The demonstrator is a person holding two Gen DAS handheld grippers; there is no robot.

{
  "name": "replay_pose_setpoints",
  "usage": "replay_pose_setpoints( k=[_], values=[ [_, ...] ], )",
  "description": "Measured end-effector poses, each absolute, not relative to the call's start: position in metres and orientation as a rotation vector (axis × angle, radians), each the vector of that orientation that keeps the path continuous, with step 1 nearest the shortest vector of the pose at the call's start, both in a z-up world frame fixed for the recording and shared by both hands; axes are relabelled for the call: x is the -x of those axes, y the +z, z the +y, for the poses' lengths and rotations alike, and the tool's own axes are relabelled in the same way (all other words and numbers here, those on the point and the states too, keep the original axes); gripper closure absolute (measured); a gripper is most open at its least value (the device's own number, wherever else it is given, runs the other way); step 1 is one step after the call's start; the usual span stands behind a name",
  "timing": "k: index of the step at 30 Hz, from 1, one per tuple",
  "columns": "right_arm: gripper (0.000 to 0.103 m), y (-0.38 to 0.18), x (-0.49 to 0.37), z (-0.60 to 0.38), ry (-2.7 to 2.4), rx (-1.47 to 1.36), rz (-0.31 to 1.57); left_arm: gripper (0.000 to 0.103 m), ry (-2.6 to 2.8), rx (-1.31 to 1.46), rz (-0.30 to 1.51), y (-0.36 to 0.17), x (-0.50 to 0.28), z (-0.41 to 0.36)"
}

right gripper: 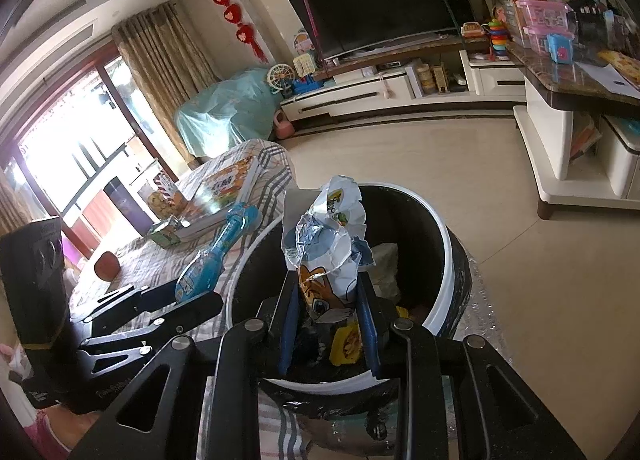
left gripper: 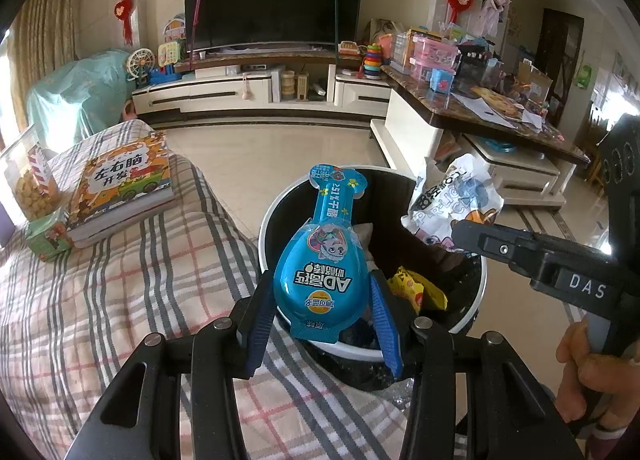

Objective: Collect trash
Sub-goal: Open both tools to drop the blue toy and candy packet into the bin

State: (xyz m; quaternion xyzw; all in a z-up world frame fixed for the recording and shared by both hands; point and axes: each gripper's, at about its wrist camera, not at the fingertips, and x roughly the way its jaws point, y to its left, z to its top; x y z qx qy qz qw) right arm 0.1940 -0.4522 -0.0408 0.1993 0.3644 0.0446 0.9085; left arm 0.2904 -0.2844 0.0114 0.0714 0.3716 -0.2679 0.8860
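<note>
My left gripper [left gripper: 320, 292] is shut on a blue lollipop-shaped snack package [left gripper: 320, 264] and holds it over the near rim of a round bin with a white rim and black liner [left gripper: 266, 219]. My right gripper [right gripper: 328, 296] is shut on a crumpled white cartoon wrapper [right gripper: 328, 244] above the same bin [right gripper: 448, 244]. The wrapper also shows in the left wrist view [left gripper: 452, 199], and the blue package in the right wrist view [right gripper: 218, 256]. A yellow wrapper [left gripper: 420, 292] lies inside the bin.
A plaid-covered table [left gripper: 120, 300] left of the bin carries a children's book [left gripper: 124, 187], a snack jar [left gripper: 28, 183] and a small green box [left gripper: 48, 240]. A cluttered coffee table [left gripper: 480, 99] stands to the right, and a TV stand [left gripper: 260, 87] stands beyond the tiled floor.
</note>
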Motion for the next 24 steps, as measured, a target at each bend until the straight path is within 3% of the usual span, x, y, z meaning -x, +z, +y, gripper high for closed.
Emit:
replay_pose_setpoints(
  k=[24],
  values=[
    [0.075, -0.043, -0.211, -0.457, 0.092, -0.384, 0.794, 0.059, -0.554, -0.155, 0.801, 0.006, -0.309, -0.303]
  ],
)
